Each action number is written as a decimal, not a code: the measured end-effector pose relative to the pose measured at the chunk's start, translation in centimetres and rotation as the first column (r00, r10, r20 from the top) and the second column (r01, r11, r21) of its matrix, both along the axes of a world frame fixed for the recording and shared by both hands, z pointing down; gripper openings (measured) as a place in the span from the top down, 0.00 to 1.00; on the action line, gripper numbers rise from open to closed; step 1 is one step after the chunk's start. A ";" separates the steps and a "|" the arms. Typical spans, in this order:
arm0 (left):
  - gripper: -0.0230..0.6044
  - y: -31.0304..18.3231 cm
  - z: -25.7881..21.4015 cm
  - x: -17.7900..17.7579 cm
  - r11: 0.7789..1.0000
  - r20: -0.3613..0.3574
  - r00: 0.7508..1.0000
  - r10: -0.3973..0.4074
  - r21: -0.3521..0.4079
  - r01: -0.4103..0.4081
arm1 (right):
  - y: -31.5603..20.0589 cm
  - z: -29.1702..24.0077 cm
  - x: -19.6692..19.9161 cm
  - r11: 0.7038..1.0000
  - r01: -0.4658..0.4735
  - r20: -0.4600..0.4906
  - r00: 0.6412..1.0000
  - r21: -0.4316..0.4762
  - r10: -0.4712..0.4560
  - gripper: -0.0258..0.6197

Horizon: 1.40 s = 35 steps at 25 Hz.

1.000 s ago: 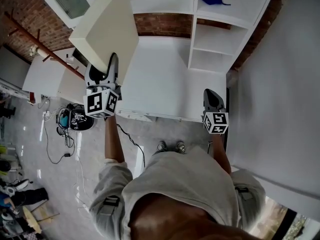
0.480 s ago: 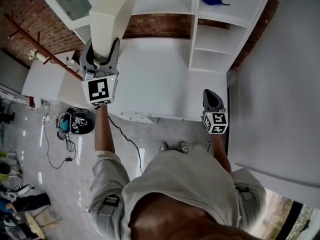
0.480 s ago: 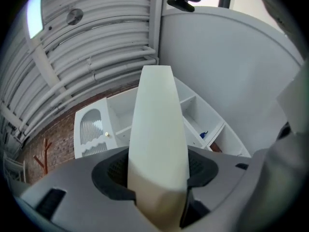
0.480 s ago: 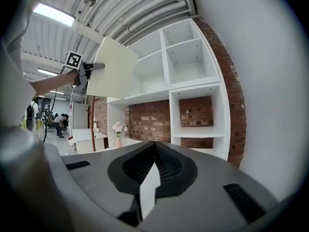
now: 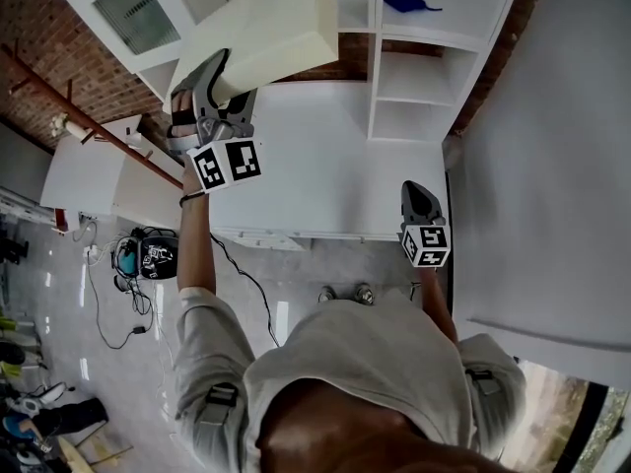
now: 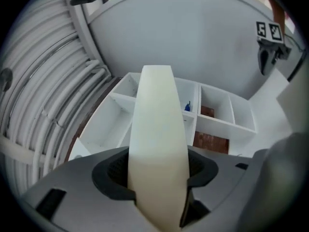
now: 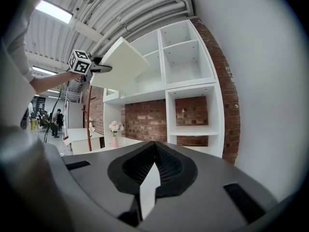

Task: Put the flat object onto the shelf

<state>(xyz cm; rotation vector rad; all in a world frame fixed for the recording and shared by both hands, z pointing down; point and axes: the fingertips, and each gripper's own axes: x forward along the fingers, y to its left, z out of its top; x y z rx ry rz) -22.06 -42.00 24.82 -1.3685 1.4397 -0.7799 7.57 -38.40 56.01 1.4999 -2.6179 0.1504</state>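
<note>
The flat board is plain and cream. It is up in the air at the upper left of the head view, pinched at one edge by my left gripper. The white shelf with open boxes is at the top right.

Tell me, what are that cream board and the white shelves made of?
The board looks like painted or laminated wood panel, perhaps foam: thick, flat, matt cream, crisp edges. The shelves look like white laminated board: smooth, uniform panels. The wall behind them is bare red brick.
</note>
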 end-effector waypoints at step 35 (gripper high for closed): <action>0.51 -15.1 8.5 0.0 0.984 0.395 0.918 -0.027 -0.154 0.095 | 0.4 2.2 5.8 0.978 -0.200 -0.033 0.980 -0.053 0.199 0.92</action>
